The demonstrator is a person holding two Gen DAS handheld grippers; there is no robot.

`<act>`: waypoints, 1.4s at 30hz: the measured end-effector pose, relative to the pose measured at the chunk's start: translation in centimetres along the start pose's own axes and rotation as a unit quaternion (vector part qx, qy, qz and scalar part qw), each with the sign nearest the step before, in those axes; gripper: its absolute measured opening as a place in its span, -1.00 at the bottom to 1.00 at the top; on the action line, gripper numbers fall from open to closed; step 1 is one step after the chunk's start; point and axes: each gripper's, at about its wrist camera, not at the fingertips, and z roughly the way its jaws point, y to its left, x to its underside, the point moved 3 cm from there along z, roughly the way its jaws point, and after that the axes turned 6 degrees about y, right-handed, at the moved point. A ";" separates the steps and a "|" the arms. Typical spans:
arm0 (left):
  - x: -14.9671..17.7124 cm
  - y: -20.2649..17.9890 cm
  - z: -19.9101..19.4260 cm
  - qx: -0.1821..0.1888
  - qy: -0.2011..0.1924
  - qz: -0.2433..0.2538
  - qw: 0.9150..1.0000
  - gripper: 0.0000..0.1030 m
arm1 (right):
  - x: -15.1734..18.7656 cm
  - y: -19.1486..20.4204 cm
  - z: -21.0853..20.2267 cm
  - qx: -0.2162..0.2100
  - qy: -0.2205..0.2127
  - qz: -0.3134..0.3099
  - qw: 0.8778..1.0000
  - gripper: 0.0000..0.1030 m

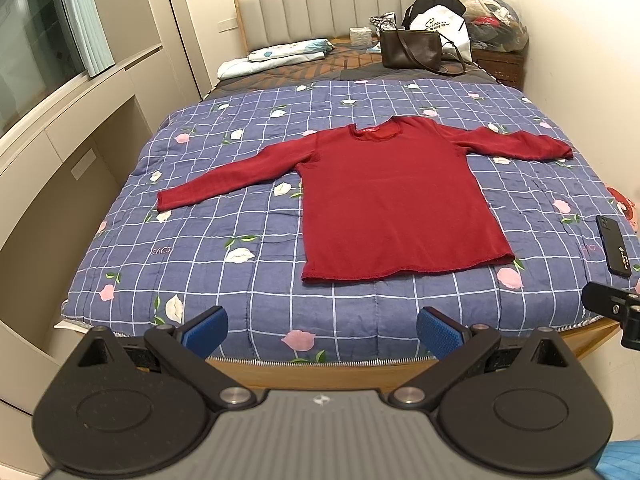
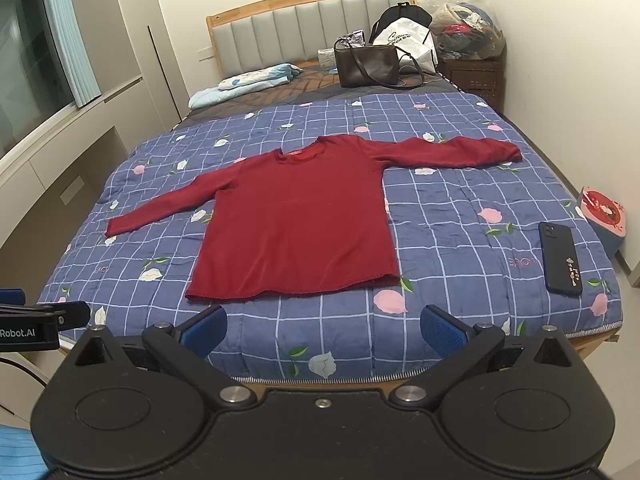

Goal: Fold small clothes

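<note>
holding both tongs, left tongs and right tongs, released low in frame, we face the red sweater spread flat mid-frame for folding.

Both claws look the same – matte black plastic, round pivot discs, silver screws, textured blue pads. The left claw has "Robot.AI" lettering.

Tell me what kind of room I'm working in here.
A bedroom, most likely in a home. A bed with a padded headboard and a floral checked quilt fills the view, the red long-sleeved top is spread flat on it, and a brown handbag sits near the head.
</note>
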 end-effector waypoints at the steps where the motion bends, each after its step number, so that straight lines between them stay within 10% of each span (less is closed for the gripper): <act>1: 0.0 0.0 0.0 0.000 0.000 0.000 1.000 0.99 | 0.0 0.0 0.0 0.000 0.000 0.000 1.000 0.99; 20: 0.1 -0.5 0.3 0.014 0.020 0.012 1.000 0.99 | 0.3 0.0 -0.5 0.031 -0.005 -0.007 0.999 0.99; 42: -0.9 2.3 0.5 -0.014 0.095 -0.003 0.995 0.99 | -0.7 1.7 -0.2 0.098 0.117 0.010 0.988 0.99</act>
